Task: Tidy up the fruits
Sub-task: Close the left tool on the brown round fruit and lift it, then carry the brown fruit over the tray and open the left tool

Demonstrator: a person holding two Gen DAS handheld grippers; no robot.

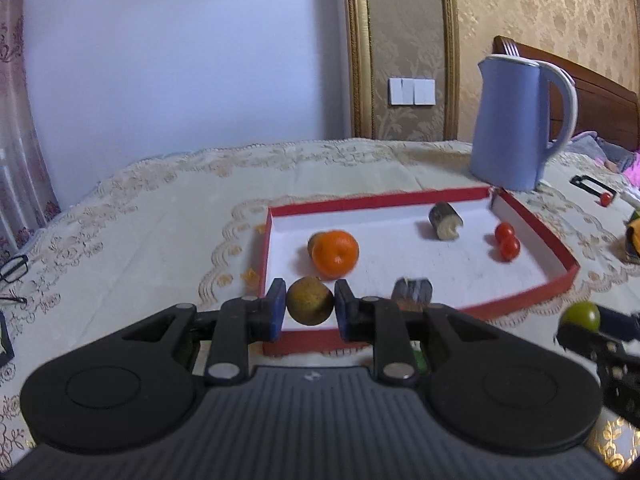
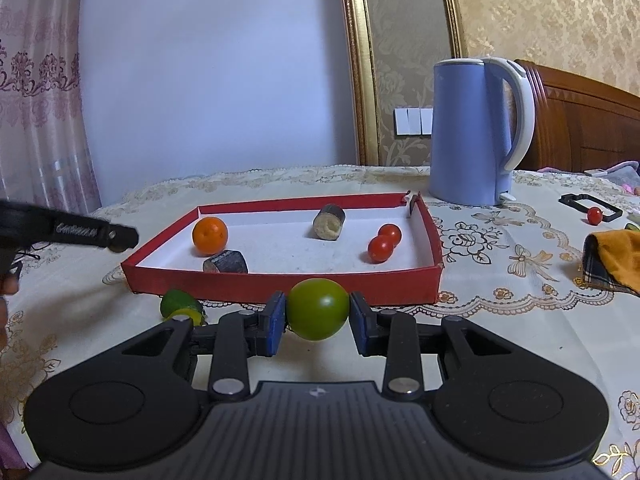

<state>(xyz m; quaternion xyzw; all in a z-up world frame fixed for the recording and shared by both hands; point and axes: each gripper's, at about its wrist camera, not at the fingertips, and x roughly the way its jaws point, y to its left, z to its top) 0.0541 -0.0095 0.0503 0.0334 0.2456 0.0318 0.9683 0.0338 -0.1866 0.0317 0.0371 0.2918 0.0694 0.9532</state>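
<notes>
My left gripper [image 1: 310, 307] is shut on a brownish-yellow round fruit [image 1: 309, 300], held over the near left corner of the red box [image 1: 532, 292]. My right gripper [image 2: 318, 314] is shut on a green round fruit [image 2: 318, 309], held just in front of the box's near wall [image 2: 280, 286]; the fruit also shows in the left wrist view [image 1: 581, 316]. Inside the box lie an orange [image 2: 209, 235], two cherry tomatoes [image 2: 383, 243] and two dark cut cylinder pieces [image 2: 329, 222] [image 2: 225, 263]. A lime-green fruit [image 2: 182, 306] lies on the cloth outside the box.
A blue kettle [image 2: 476, 132] stands behind the box's far right corner. A loose cherry tomato [image 2: 595, 215] sits by a black frame [image 2: 592, 204] at the right, near an orange cloth [image 2: 616, 258]. Glasses [image 1: 14, 270] lie at the far left.
</notes>
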